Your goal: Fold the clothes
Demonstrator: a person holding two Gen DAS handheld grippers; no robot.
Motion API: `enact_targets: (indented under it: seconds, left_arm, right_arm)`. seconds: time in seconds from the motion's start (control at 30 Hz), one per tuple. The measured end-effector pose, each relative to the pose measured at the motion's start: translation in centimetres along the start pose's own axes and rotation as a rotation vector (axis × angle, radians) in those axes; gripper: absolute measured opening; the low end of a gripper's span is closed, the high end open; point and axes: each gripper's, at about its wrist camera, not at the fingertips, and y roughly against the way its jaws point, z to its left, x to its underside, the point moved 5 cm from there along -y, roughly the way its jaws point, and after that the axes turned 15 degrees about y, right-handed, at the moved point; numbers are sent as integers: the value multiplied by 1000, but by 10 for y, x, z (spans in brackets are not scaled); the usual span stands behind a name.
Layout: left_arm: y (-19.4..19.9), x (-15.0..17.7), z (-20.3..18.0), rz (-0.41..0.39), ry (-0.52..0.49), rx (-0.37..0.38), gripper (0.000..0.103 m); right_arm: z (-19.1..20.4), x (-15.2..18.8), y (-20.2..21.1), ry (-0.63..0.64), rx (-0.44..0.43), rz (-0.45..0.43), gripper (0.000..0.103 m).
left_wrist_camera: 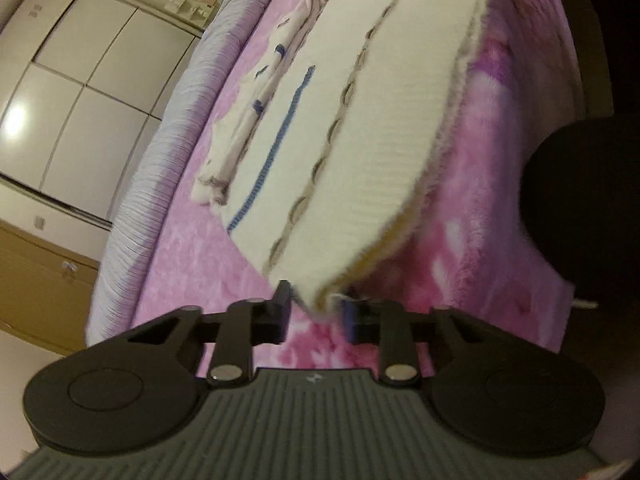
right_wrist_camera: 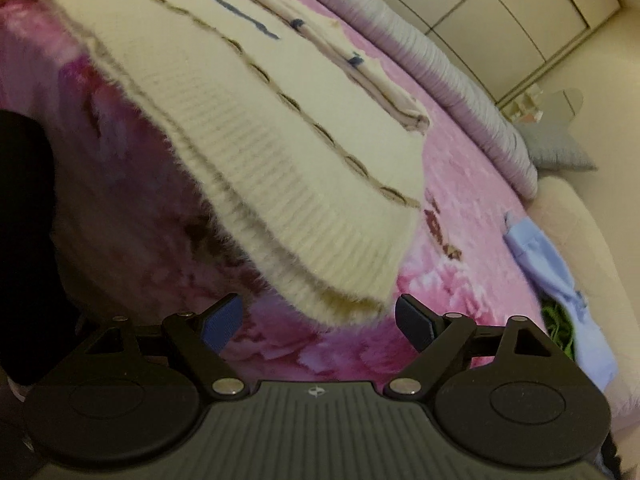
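Left gripper [left_wrist_camera: 318, 312]: jaws narrowed to a small gap, with the near corner of the cream knit sweater [left_wrist_camera: 380, 152] lying between the blue-padded fingers [left_wrist_camera: 351, 318]; whether the pads actually press on the fabric cannot be told. Right gripper [right_wrist_camera: 318, 320]: jaws spread wide, holding nothing; the sweater's other near corner [right_wrist_camera: 348, 276] lies just ahead of the gap, apart from both pads. The sweater stretches away from both grippers across a pink plush blanket [left_wrist_camera: 192, 248], its ribbed hem nearest, a looped brown trim and a blue line running along it. Beyond the sweater, a folded white garment [left_wrist_camera: 256, 120] with small blue marks lies just beside its far edge. Further on, a rolled lilac striped quilt [left_wrist_camera: 160, 152] borders the blanket, with pale cupboard doors [left_wrist_camera: 80, 80] behind. Right of the right gripper lies a light blue cloth [right_wrist_camera: 552, 264].
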Motion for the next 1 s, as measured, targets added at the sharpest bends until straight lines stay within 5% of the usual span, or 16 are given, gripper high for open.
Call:
enact_targets:
  seconds: [0.27, 0.43, 0.57, 0.63, 0.7, 1.0]
  left_arm:
    - [-11, -1, 1, -32, 28, -15, 24]
    - [-21, -3, 0, -48, 19, -13, 24]
    - [-34, -7, 6, -62, 25, 3, 20]
    - [-38, -9, 11, -56, 28, 24, 13]
    - [-38, -9, 14, -53, 21, 33, 11]
    - [1, -14, 31, -102, 148, 51, 7]
  right_arm:
    - [11, 5, -6, 183, 118, -19, 65]
    - [16, 7, -14, 391, 247, -45, 64]
    - [15, 8, -20, 472, 249, -79, 36]
    - [8, 6, -22, 472, 208, -85, 33]
    - [-1, 4, -20, 442, 138, -97, 1]
    - [-59, -10, 26, 336, 183, -183, 1]
